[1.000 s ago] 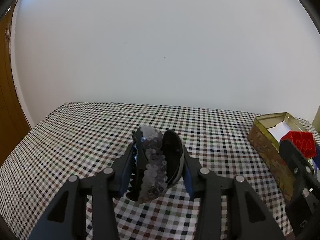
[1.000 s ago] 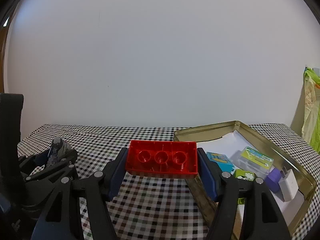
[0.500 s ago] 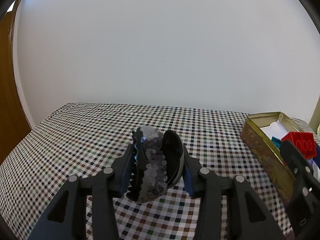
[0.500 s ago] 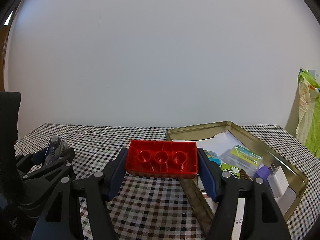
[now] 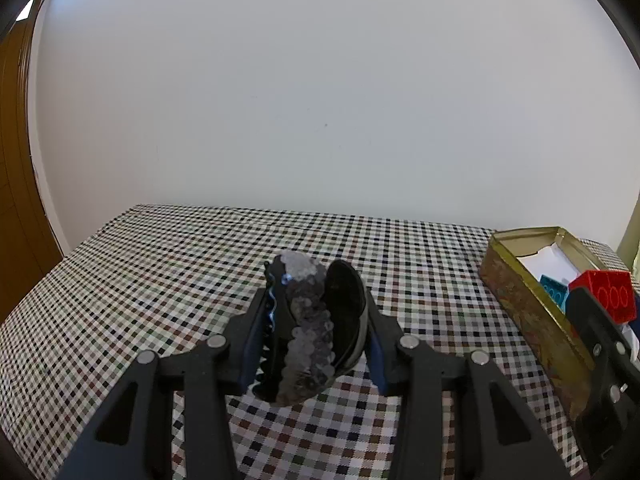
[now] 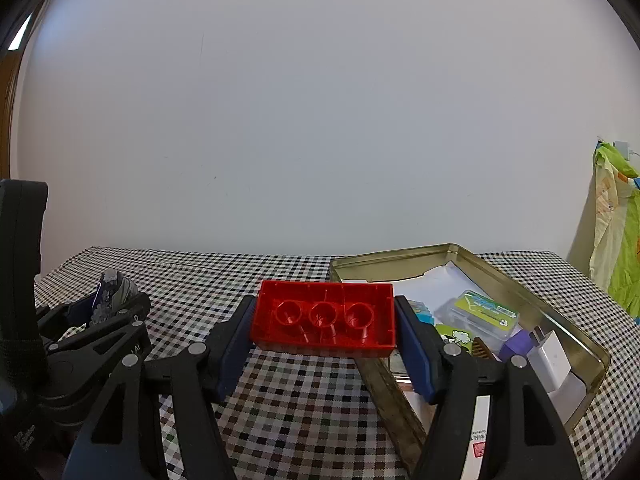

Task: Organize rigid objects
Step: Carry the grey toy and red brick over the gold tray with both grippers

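My left gripper (image 5: 316, 332) is shut on a dark hair claw clip (image 5: 312, 328) with a pale beaded ridge, held above the checked tablecloth (image 5: 160, 280). My right gripper (image 6: 324, 340) is shut on a red toy brick (image 6: 324, 324), hollow underside facing the camera, just left of an open gold tin (image 6: 560, 312). In the left wrist view the tin (image 5: 520, 304) sits at the far right, with the red brick (image 5: 608, 292) and the right gripper's finger over it. In the right wrist view the left gripper (image 6: 112, 312) with the clip is at the far left.
The tin holds a white sheet, a clear case with a green label (image 6: 480, 312), a teal block (image 5: 554, 288), a purple piece (image 6: 516, 344) and a white plug (image 6: 548, 356). A white wall stands behind the table. A green-yellow cloth (image 6: 620, 240) hangs at right, a wooden door (image 5: 16, 160) at left.
The tin has shifted slightly left in both views, showing more of its contents in the left wrist view. Both grips are unchanged.
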`<action>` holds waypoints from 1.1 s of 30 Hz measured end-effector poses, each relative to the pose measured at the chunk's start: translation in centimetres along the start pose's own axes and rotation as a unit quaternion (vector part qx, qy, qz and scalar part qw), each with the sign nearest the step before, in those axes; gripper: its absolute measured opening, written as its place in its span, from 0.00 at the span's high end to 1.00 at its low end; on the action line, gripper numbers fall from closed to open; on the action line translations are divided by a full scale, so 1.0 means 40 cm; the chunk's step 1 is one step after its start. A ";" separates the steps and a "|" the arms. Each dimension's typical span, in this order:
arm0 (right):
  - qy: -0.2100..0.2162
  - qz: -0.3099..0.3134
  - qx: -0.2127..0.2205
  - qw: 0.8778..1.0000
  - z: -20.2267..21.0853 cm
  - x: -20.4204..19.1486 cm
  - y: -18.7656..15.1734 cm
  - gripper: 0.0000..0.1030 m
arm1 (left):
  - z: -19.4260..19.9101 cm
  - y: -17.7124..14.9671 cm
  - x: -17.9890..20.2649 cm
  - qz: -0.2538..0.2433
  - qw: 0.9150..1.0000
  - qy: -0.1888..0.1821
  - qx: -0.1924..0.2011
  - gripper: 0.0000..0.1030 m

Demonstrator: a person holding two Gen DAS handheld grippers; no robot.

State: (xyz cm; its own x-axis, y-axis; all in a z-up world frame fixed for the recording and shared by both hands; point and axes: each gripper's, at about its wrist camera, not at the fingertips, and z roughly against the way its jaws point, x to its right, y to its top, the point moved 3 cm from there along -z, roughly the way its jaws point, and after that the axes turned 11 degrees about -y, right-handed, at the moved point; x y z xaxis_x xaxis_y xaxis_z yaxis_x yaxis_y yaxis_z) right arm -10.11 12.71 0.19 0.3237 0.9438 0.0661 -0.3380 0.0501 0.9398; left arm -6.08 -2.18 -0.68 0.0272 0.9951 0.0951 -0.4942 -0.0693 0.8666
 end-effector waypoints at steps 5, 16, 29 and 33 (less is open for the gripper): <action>0.001 0.000 0.002 1.000 0.007 0.009 -0.001 0.33 | 0.009 -0.005 0.011 0.005 1.000 0.003 0.003 0.59; 0.003 0.001 0.008 1.000 0.017 0.020 -0.003 0.33 | 0.017 -0.006 0.019 0.015 1.000 0.006 0.006 0.59; 0.001 -0.005 0.031 0.999 0.045 0.074 0.001 0.33 | 0.041 -0.036 0.079 0.021 1.000 -0.002 -0.005 0.59; -0.005 -0.011 0.034 0.999 0.034 0.112 0.001 0.33 | 0.052 -0.043 0.103 0.016 1.000 -0.006 -0.004 0.59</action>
State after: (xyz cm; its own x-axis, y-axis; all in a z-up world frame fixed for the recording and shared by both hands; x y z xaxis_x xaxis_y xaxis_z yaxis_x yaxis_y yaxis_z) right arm -7.49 16.50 0.99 0.3392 0.9395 0.0486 -0.2701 0.0477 0.9617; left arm -3.31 1.90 -0.74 0.0217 0.9913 0.1297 -0.5026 -0.1013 0.8586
